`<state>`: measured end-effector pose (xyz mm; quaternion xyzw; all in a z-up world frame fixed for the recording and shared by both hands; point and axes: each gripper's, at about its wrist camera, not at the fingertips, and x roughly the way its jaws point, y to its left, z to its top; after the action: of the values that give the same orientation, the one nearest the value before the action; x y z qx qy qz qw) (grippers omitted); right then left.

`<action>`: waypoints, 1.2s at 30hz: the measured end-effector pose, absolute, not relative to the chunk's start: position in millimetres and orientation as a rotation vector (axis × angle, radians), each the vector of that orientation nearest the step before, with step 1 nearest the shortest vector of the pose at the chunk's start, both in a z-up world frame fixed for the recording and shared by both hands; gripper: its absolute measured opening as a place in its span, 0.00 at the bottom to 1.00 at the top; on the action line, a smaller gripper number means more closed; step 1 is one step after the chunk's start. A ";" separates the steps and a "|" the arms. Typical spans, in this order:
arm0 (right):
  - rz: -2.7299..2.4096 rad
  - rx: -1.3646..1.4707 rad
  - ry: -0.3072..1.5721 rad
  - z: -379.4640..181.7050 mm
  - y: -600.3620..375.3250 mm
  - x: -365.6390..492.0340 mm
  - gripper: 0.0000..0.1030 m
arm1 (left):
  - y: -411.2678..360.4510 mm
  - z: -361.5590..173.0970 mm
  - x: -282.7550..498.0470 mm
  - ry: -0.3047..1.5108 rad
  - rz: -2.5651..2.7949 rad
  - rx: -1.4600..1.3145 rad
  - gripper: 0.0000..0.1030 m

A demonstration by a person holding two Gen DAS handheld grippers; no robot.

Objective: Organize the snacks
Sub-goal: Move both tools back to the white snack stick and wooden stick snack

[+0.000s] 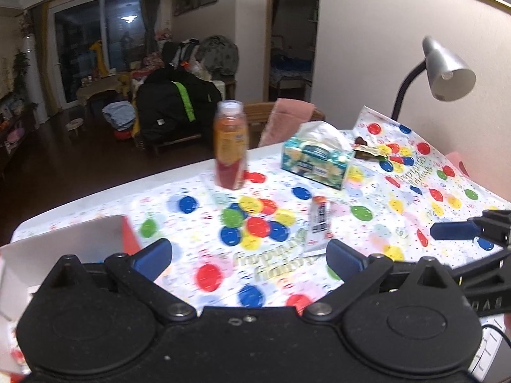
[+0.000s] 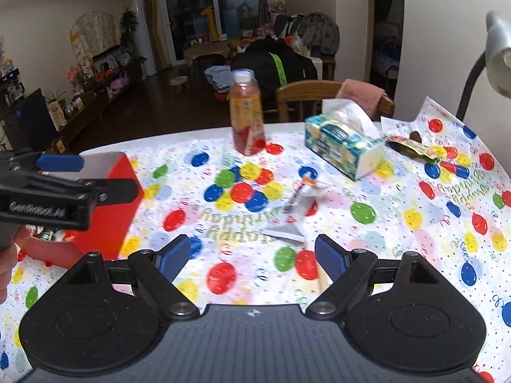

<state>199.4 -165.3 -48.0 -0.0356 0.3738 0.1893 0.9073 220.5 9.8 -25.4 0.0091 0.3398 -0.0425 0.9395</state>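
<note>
step: we judged a pick pending | left hand-held gripper (image 1: 249, 260) and right hand-held gripper (image 2: 252, 257): both wide open, empty | sachet (image 2: 300, 206) lay mid-bench, box (image 2: 108, 204) near left | next: lower, straddle sachet, close, carry to box

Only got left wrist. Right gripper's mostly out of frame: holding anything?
Observer: No. The right gripper is open and empty; the white snack packet lies on the tablecloth ahead of its fingers.
Operator: Box on my left is cropped. Anything in it?
Observer: The red box is open; something shows inside at its left end, too small to identify.
Operator: Where's the left gripper versus box?
Observer: Open, overlapping the box's top from the right wrist; contact unclear.
</note>
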 end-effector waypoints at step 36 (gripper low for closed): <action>0.376 -0.134 0.979 -182.3 -214.0 286.2 0.55 | -118.3 -166.4 419.9 0.996 -0.130 0.056 0.84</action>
<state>286.2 -214.0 -182.3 -0.0640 0.4670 0.1793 0.8635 419.9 -118.3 -166.4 0.0267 0.4772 -0.0623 0.8762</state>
